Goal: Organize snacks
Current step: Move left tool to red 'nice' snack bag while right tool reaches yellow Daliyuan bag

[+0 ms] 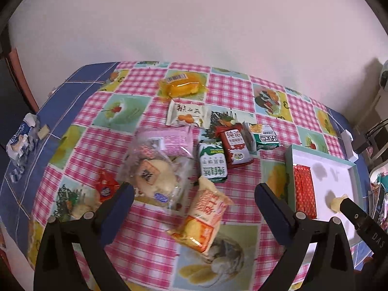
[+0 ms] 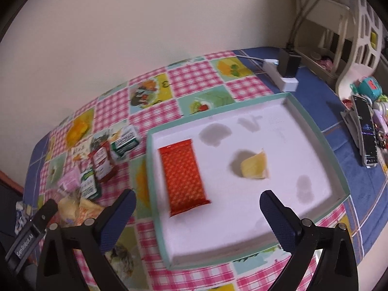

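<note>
Several wrapped snacks lie on the checked tablecloth: an orange-and-white packet (image 1: 206, 214), a clear bag of buns (image 1: 155, 172), a pink packet (image 1: 173, 140), a green-and-white packet (image 1: 213, 162), a red packet (image 1: 235, 148) and a yellow cake (image 1: 183, 86). My left gripper (image 1: 194, 194) is open above the orange-and-white packet. A white tray with a teal rim (image 2: 315, 126) holds a red packet (image 2: 183, 177) and a small yellow snack (image 2: 254, 167). My right gripper (image 2: 197, 201) is open and empty over the tray's near side.
A crumpled blue-and-white wrapper (image 1: 21, 140) lies at the table's left edge. A white power strip (image 2: 281, 75) with a black plug sits behind the tray. A remote (image 2: 366, 135) and toys crowd the right edge. A wall runs behind the table.
</note>
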The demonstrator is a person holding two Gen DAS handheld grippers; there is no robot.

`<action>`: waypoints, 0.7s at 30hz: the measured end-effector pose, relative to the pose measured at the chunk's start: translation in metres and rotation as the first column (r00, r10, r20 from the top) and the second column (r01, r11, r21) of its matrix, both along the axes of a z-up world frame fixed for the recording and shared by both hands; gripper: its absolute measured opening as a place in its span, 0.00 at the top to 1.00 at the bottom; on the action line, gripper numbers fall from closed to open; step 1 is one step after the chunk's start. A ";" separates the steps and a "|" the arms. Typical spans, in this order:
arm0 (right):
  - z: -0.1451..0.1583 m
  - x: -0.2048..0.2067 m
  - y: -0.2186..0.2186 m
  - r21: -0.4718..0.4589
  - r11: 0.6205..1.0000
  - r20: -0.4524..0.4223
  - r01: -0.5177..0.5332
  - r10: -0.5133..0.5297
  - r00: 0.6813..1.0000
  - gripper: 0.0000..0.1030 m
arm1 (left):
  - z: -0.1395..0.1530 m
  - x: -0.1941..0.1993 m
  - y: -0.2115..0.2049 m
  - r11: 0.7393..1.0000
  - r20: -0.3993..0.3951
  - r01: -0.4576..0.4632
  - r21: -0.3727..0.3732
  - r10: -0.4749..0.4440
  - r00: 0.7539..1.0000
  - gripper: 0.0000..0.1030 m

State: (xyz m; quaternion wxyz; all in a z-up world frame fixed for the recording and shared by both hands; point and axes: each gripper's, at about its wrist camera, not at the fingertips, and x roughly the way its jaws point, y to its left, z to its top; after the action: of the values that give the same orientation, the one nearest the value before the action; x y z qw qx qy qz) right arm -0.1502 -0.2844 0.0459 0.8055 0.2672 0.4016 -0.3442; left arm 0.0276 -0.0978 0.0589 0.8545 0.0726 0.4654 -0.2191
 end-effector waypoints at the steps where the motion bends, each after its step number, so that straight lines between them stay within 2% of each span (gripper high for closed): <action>1: 0.001 0.001 0.003 -0.009 1.000 -0.004 -0.006 0.006 1.000 0.00 | 0.001 0.000 0.003 1.000 -0.002 0.002 0.000 -0.002 1.000 0.04; 5: 0.003 0.008 0.021 -0.029 0.999 -0.005 -0.036 0.036 0.999 0.00 | 0.001 0.004 0.023 0.999 -0.011 -0.025 0.024 0.025 1.000 0.04; 11: -0.003 0.033 0.045 -0.009 0.991 -0.008 -0.131 0.131 0.991 0.00 | -0.001 0.018 0.065 0.990 -0.040 -0.137 0.013 0.137 0.990 0.04; 21: -0.010 0.075 0.090 0.022 0.971 -0.011 -0.238 0.239 0.971 0.01 | -0.006 0.043 0.136 0.945 -0.112 -0.327 -0.020 0.323 0.940 0.04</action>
State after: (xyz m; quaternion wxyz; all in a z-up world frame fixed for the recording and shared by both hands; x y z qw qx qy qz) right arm -0.0747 -0.1942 0.0359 0.8355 0.2229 0.4397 -0.2426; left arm 0.0703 0.0384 0.0531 0.8539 -0.0333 0.5119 -0.0874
